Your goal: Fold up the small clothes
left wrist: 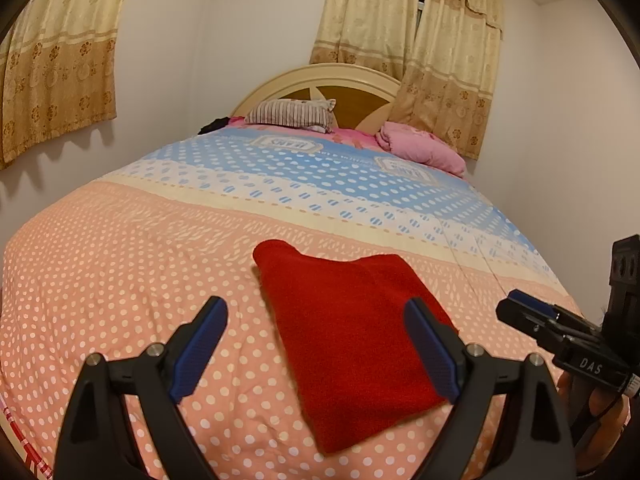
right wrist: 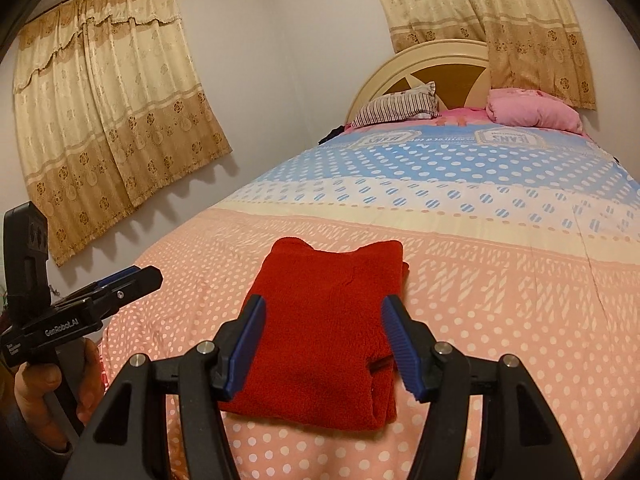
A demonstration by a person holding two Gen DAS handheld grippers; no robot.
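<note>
Red and fleecy, the folded small garment (left wrist: pixel 352 344) lies flat as a thick rectangle on the pink, white-dotted end of the quilted bedspread (left wrist: pixel 120 264), near the foot edge of the bed and about midway across it. Nothing presses on it. The left gripper (left wrist: pixel 316 344) hangs above it with its blue-padded jaws spread wide and empty, one pad over the bare spread, the other over the cloth. The right gripper (right wrist: pixel 324 344) hovers over the same bundle, jaws parted and free of the fabric, gripping nothing; its black body also shows at the right edge of the left wrist view. A hand (right wrist: pixel 44 396) grips the handle of the left tool. Farther up, the spread turns blue with white dots. At the head edge lie a striped pillow (left wrist: pixel 290 116) and a pink bundled blanket (left wrist: pixel 424 148) before a cream arched headboard (left wrist: pixel 320 76), under beige floral curtains (left wrist: pixel 412 40).
</note>
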